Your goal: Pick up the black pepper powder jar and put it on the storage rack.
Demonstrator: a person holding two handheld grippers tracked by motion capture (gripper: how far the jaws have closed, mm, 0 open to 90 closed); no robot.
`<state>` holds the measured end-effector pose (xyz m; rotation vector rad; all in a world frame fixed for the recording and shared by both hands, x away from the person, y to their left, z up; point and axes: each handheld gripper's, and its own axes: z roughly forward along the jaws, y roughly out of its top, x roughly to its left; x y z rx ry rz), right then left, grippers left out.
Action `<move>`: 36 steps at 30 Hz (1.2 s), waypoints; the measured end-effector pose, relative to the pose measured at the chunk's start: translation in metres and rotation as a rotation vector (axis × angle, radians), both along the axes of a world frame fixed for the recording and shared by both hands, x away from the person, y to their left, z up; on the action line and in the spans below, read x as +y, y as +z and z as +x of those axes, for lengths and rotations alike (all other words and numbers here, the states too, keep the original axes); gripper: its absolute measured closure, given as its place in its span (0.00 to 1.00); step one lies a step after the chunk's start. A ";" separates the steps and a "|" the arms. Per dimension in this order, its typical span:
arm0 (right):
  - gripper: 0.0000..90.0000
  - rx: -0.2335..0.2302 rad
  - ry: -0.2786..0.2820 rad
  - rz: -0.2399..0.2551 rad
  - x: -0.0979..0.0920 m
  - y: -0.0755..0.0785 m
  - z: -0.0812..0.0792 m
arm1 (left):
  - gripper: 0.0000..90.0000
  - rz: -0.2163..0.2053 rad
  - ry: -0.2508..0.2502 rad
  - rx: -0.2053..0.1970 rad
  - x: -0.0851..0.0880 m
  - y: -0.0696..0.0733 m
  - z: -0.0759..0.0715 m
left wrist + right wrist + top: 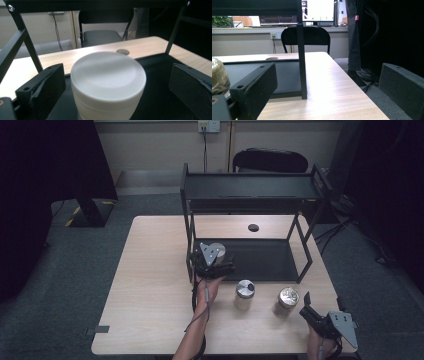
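White and round-lidded, a plastic jar (108,85) stands on the black metal rack's lower tray (160,100) between the spread jaws of the left claw (112,85), neither touching it, while the right claw (311,310) rests open at the wooden desk's (150,285) near right corner.

Matt white plastic jar (108,83), pale wood-grain table (150,285)
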<state>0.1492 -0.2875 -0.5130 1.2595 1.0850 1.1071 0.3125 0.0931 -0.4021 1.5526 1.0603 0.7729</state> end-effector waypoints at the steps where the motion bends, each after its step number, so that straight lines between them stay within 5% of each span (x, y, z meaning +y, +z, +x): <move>1: 0.01 0.000 -0.001 0.000 0.000 0.000 0.000 | 0.00 -0.007 0.000 0.000 0.001 0.000 0.000; 18: 0.01 0.000 -0.004 0.003 0.000 0.000 0.000 | 0.00 -0.105 -0.005 -0.040 0.018 0.002 -0.010; 28: 0.01 0.000 -0.006 0.005 0.001 0.000 0.000 | 0.00 -0.084 0.001 -0.103 0.021 0.002 -0.020; 36: 0.01 0.001 -0.007 0.005 0.001 0.000 0.000 | 0.01 -0.083 -0.008 -0.112 0.027 0.003 -0.024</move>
